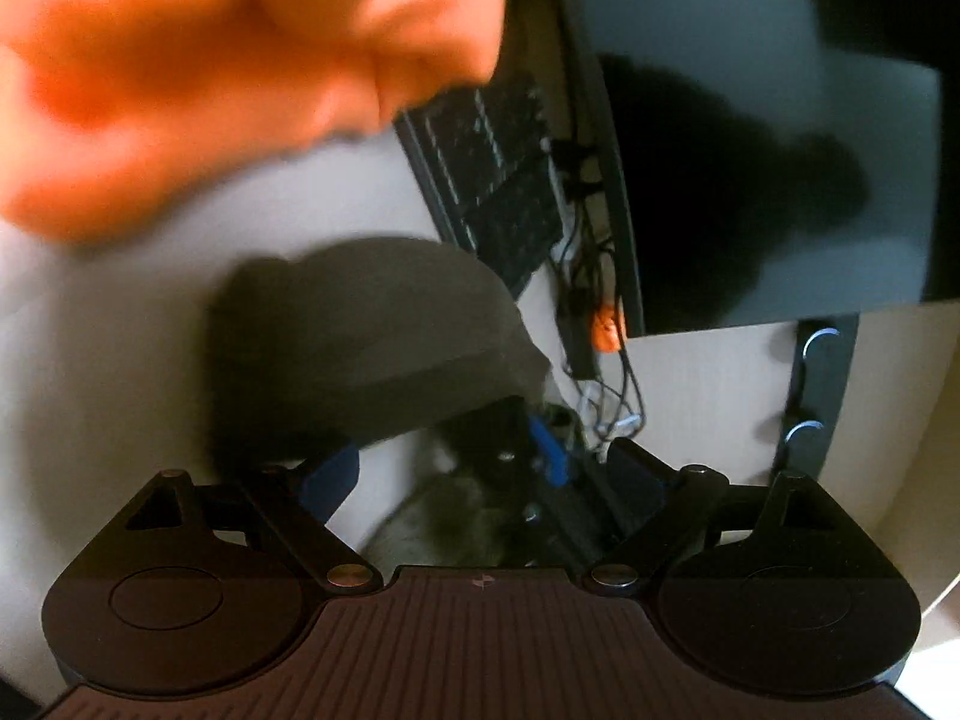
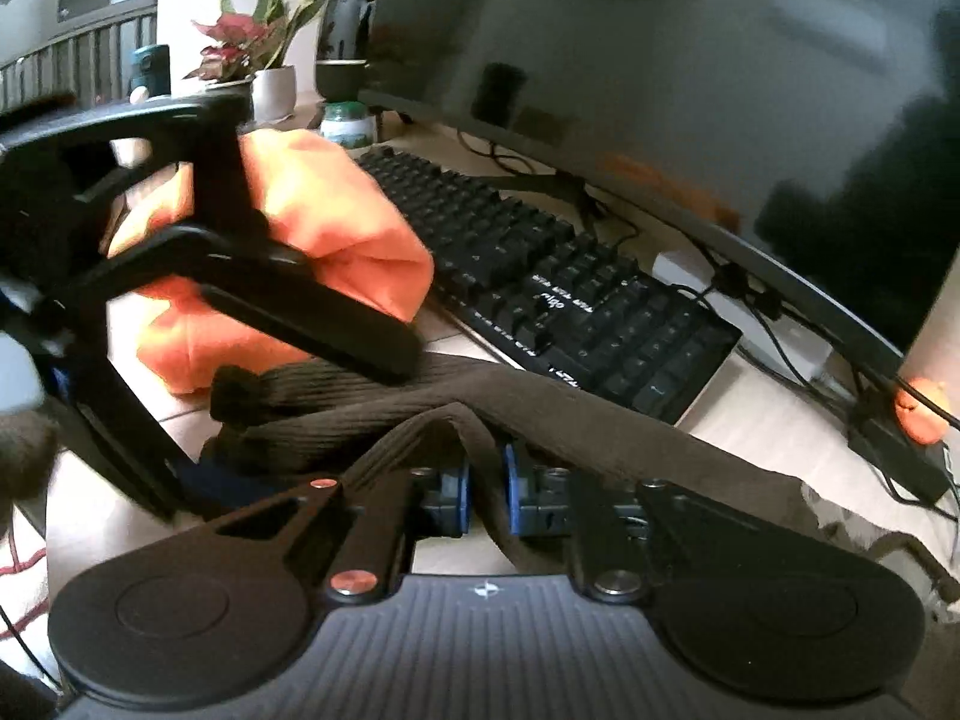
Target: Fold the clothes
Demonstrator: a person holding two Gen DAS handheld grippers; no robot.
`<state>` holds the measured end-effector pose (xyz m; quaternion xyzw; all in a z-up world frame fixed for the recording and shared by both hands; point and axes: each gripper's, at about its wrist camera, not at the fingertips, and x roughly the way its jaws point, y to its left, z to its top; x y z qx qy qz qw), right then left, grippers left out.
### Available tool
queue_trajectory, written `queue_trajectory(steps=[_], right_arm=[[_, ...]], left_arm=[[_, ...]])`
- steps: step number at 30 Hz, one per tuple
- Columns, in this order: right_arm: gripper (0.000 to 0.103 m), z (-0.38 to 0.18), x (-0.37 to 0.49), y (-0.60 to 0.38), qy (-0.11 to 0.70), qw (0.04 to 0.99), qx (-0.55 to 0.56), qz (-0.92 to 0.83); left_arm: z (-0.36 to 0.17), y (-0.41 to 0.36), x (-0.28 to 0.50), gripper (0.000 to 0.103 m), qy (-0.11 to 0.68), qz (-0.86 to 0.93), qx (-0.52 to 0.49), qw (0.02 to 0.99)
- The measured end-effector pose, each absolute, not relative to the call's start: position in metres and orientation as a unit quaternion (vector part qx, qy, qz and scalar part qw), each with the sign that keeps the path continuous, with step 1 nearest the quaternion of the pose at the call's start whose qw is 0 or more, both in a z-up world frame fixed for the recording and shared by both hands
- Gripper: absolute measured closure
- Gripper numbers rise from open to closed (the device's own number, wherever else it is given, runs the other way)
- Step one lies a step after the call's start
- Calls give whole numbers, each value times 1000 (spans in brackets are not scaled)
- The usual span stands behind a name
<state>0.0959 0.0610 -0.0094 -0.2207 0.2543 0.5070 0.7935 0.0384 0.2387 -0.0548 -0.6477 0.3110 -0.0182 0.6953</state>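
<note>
- Right gripper: blue pads pressed together on a fold of the brown garment, which drapes across the desk in front of the keyboard.
- Left gripper: fingers spread wide, nothing between them; the view is motion-blurred.
- Orange cloth: bunched on the desk, left of the keyboard and just behind the brown garment, partly hidden by the left tool's black frame.
- Monitor: stands behind the keyboard.
- White pot: on the desk at the rear; it holds a red-leaved plant.
</note>
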Motion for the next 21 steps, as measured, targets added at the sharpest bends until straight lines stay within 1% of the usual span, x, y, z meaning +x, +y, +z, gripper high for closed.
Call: queue_trajectory(steps=[6, 8, 9, 11, 12, 13, 15, 17, 19, 21], right_arm=[[92, -5, 91, 51, 260, 800, -201, 502], [92, -4, 90, 48, 262, 802, -195, 500], [92, -5, 89, 48, 263, 802, -194, 500], [93, -9, 89, 48, 267, 801, -194, 500], [94, -9, 88, 46, 268, 802, -190, 499], [94, -9, 88, 44, 268, 804, -184, 498], [94, -5, 88, 36, 264, 810, -170, 496], [94, 2, 88, 19, 256, 819, -147, 492], [94, 10, 89, -6, 255, 830, -122, 481], [89, 16, 91, -42, 258, 844, -99, 460]], left_arm=[[-69, 241, 51, 10, 298, -1, -684, 666], [-66, 246, 55, 13, 306, 21, -663, 683], [-61, 248, 58, 18, 314, 31, -641, 700], [-47, 247, 66, 34, 332, 50, -581, 742], [-38, 245, 72, 50, 342, 59, -537, 769], [-27, 239, 79, 68, 349, 69, -486, 798], [-4, 224, 93, 83, 354, 84, -386, 848], [22, 204, 106, 87, 337, 69, -318, 884], [52, 177, 120, 88, 314, 38, -255, 914], [80, 142, 136, 88, 288, -3, -201, 936]])
